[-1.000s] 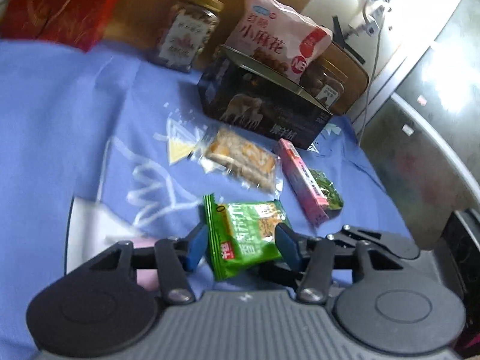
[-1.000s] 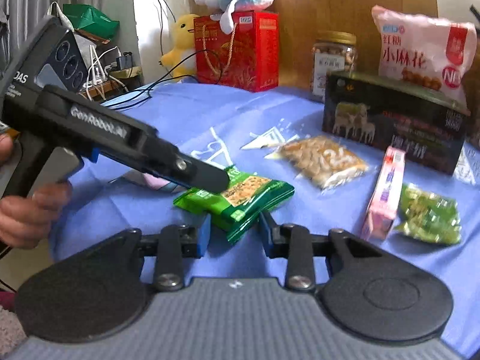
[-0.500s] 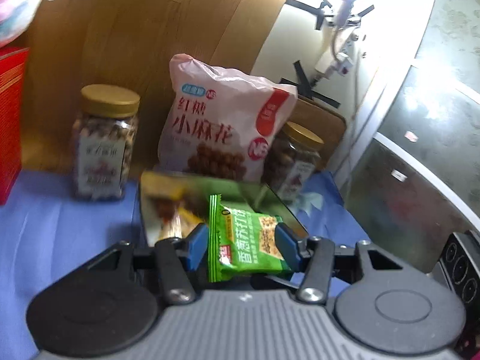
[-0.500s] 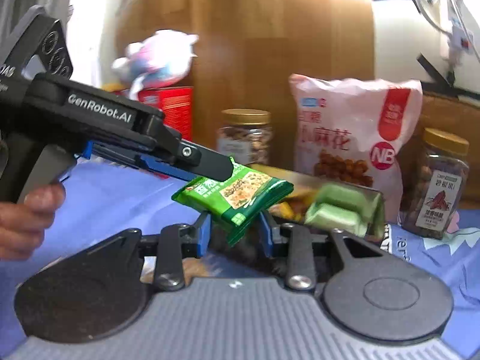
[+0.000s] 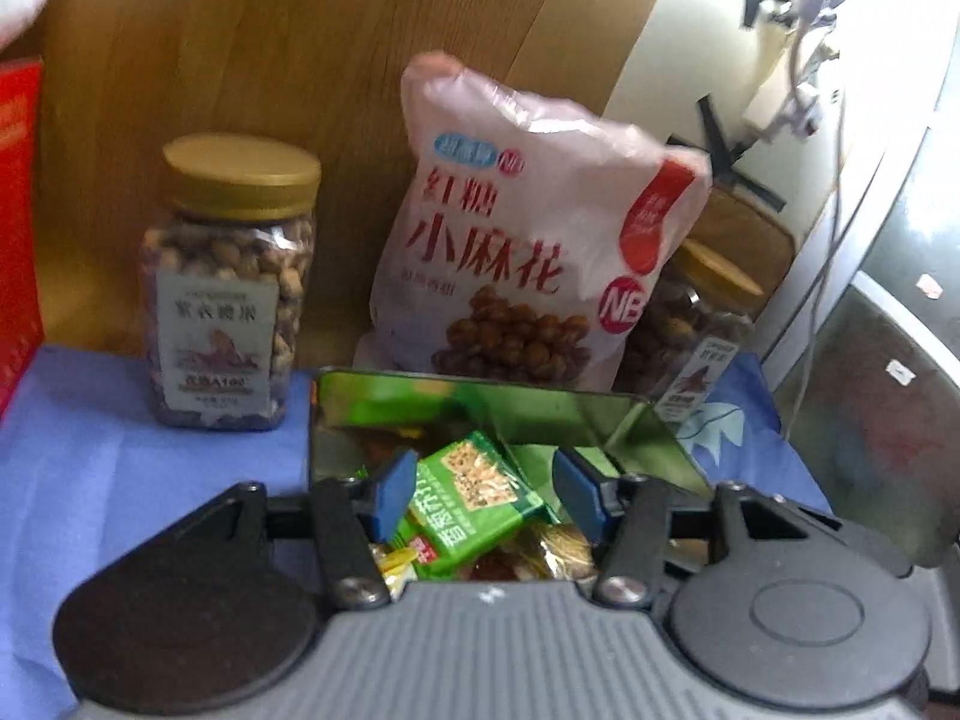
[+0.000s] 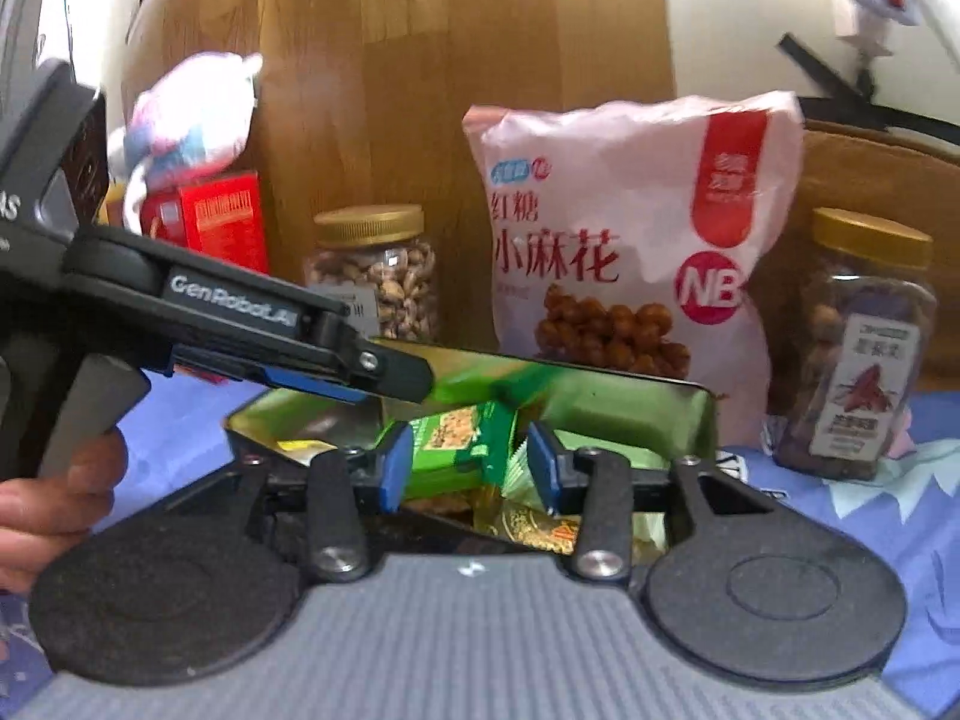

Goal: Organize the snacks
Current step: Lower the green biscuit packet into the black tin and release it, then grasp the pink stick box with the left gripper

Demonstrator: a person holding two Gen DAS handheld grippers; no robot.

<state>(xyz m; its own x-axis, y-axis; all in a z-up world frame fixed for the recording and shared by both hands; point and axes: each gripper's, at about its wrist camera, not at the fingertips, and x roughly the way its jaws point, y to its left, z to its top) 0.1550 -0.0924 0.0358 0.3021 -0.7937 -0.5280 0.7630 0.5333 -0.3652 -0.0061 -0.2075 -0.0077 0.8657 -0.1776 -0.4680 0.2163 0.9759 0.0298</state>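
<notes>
Your left gripper [image 5: 480,495] hangs over the open tin [image 5: 480,399] at the back edge of the blue cloth [image 5: 120,468], jaws easing apart. The green cracker packet [image 5: 474,507] sits between them, touching the left pad at most and clear of the right one. It tilts down into the tin, long axis running from near-left to far-right across the jaws. Your right gripper [image 6: 471,468] is just beside it over the same tin, jaws also opening, the packet's other end [image 6: 456,450] between the pads; I can't tell if either pad has any bite left. Both claws are equally near, and the packet lies straight below them, so the drop goes into the tin. The left view shows the wrapped snacks already inside under the packet. Only the right view shows your left hand [image 6: 54,504] on the handle and the left finger [image 6: 372,375] crossing above the tin rim. Behind the tin stand a nut jar [image 5: 225,288], the pink bag [image 5: 528,252] and a second jar [image 6: 858,348].
</notes>
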